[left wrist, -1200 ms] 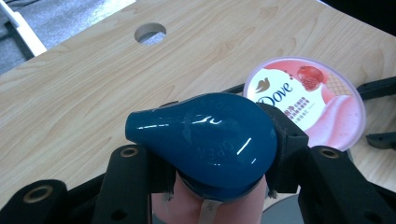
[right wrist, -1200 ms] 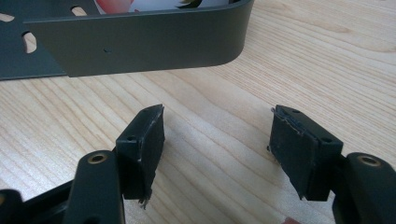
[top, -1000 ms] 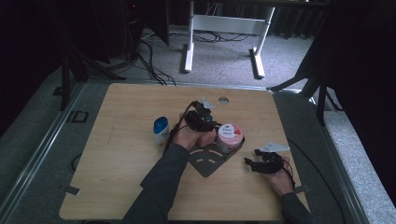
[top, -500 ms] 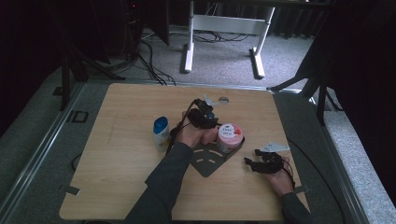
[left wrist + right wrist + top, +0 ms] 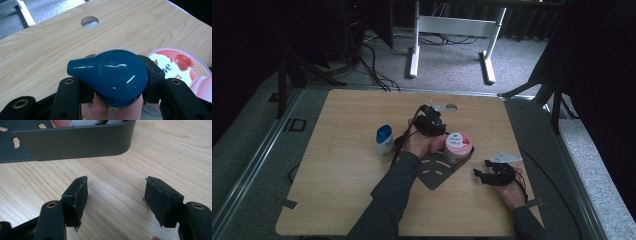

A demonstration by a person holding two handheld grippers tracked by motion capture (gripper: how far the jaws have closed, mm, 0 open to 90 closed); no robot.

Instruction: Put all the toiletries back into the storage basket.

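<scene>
A dark blue flip cap [image 5: 110, 75], teardrop-shaped with the word OPEN moulded into its top, sat clamped between the two black pads of the left gripper [image 5: 112, 82], and under it there was a pinkish neck that was probably the top of a bottle, though the gripper hid the rest. In the high view the left gripper [image 5: 428, 124] stood near the middle of the worktop [image 5: 337, 200], a little toward its far edge. Just beside it, toward the person, a round pink tub [image 5: 458, 146] with a pomegranate label rested on a dark metal plate [image 5: 434, 172]. A white bottle with a blue cap [image 5: 385, 142] stood upright to the left, apart from the hand. The right gripper [image 5: 116, 200] lay low over bare wood near the plate's rim [image 5: 75, 143], its jaws spread with nothing between them.
</scene>
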